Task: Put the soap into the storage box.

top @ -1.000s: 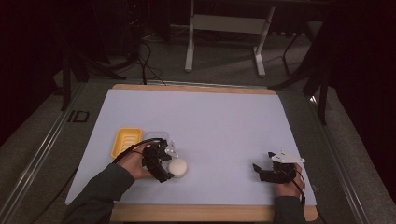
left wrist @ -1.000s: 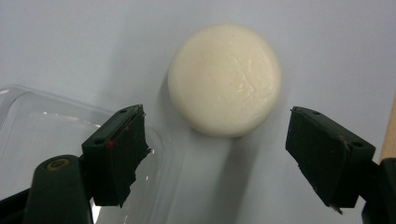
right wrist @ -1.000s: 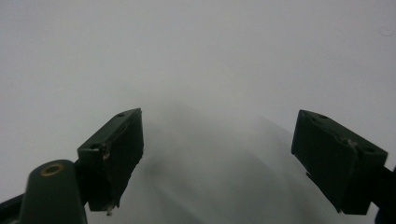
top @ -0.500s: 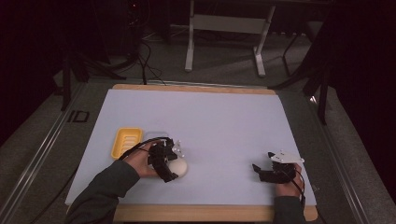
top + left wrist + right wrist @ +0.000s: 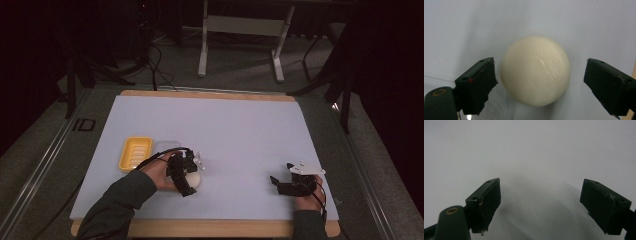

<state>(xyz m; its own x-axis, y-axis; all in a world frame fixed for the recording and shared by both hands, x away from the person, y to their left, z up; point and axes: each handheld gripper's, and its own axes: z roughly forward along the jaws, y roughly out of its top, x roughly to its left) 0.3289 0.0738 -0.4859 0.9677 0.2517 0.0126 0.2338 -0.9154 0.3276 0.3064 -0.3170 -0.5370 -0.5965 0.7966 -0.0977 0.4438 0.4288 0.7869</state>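
In the high view, the left gripper (image 5: 186,179) covers much of the cream ball (image 5: 193,180), so we cannot tell there whether the jaws touch it. A clear object (image 5: 486,110) in the left gripper view is cut off by the bottom edge, half hidden behind 1 jaw. The small white pieces (image 5: 199,162) beside the hand are too tiny to identify.

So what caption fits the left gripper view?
Open left tongs straddle a cream ball on the white table.
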